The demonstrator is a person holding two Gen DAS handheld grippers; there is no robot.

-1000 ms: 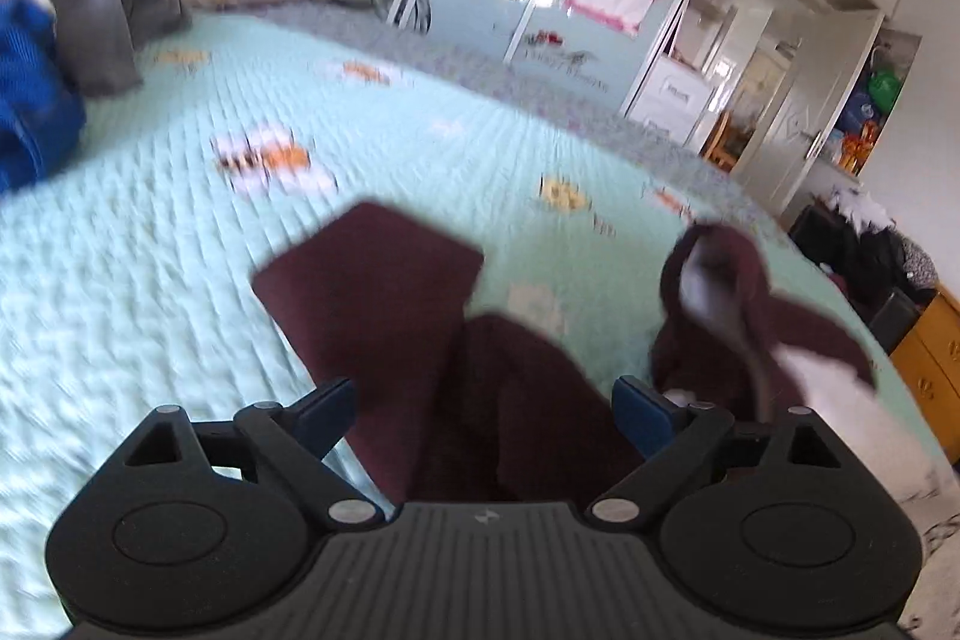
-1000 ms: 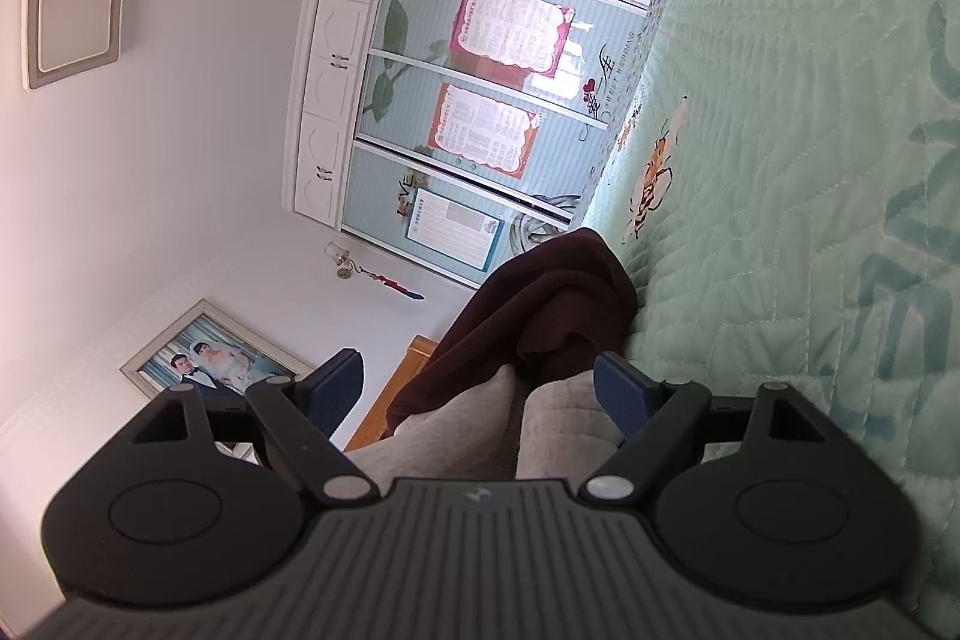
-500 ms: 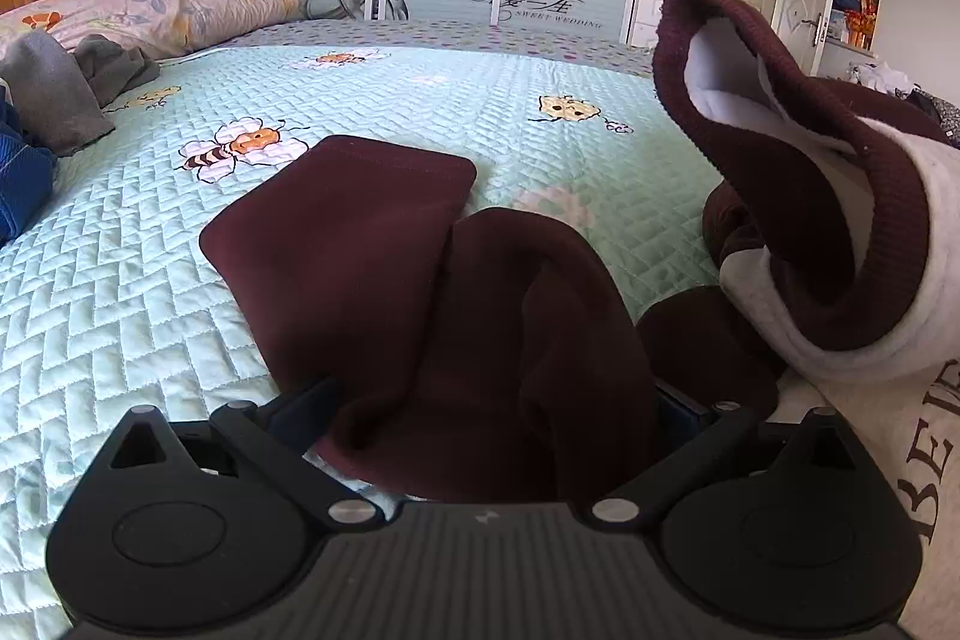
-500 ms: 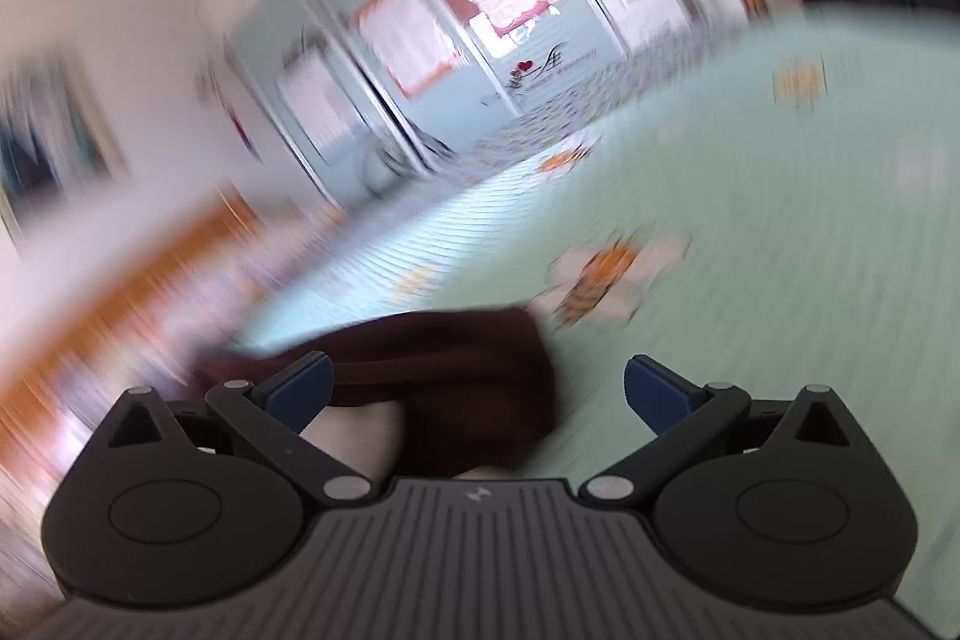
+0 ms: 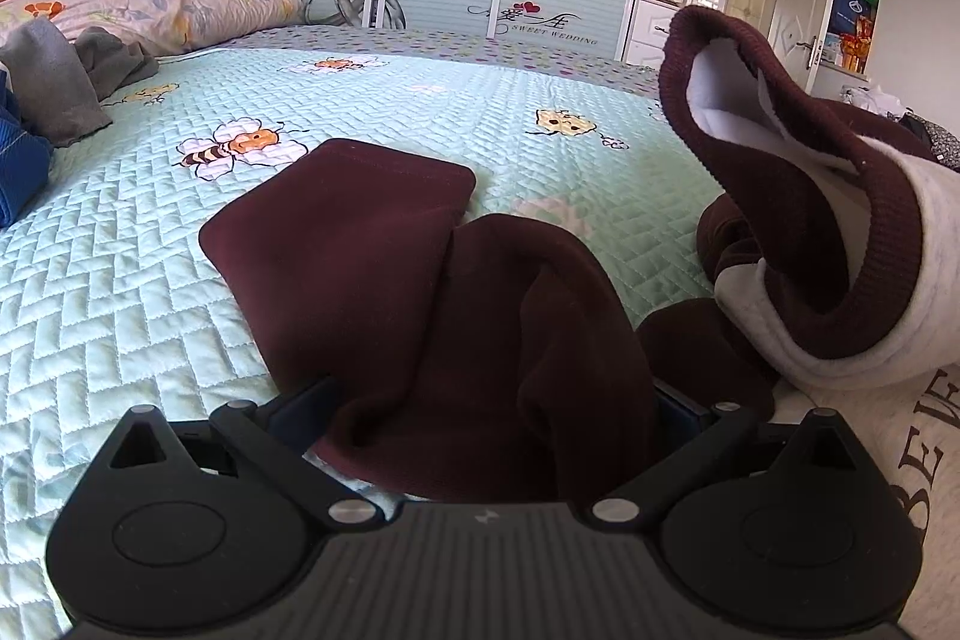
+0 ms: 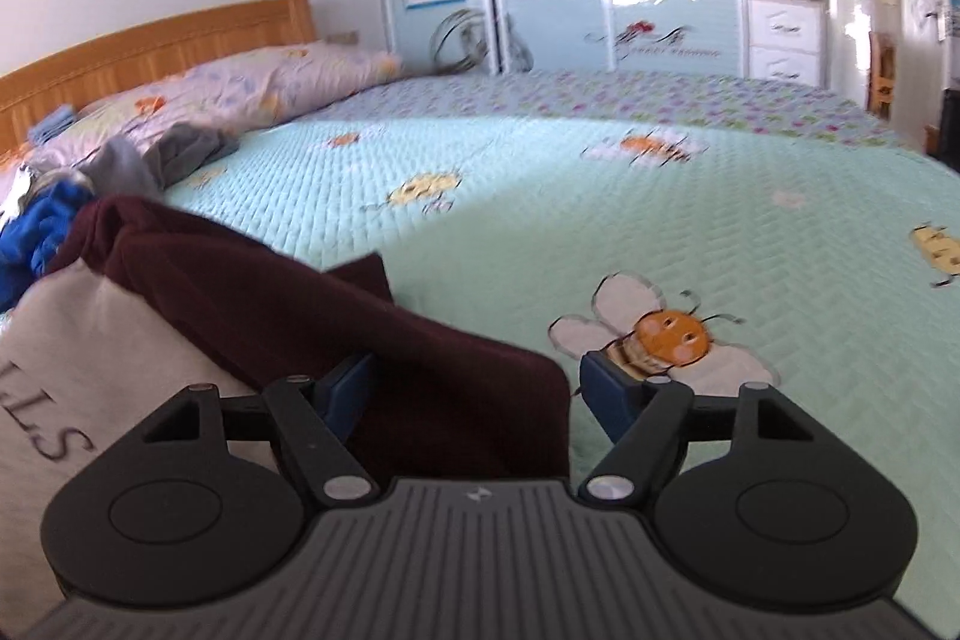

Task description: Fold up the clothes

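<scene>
Left gripper (image 5: 492, 400) spread around maroon sleeve (image 5: 420, 268); right gripper (image 6: 474, 388) jaws just closing on the cuff, unpinched. Seat fabric deep, then pull toward 12 o'clock.

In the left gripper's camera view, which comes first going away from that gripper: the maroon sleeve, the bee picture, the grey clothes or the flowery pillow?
1. Maroon sleeve, between the left gripper's open fingers.
2. Bee picture, mid-bed, left.
3. Grey clothes, far left.
4. Flowery pillow, by the headboard.
</scene>
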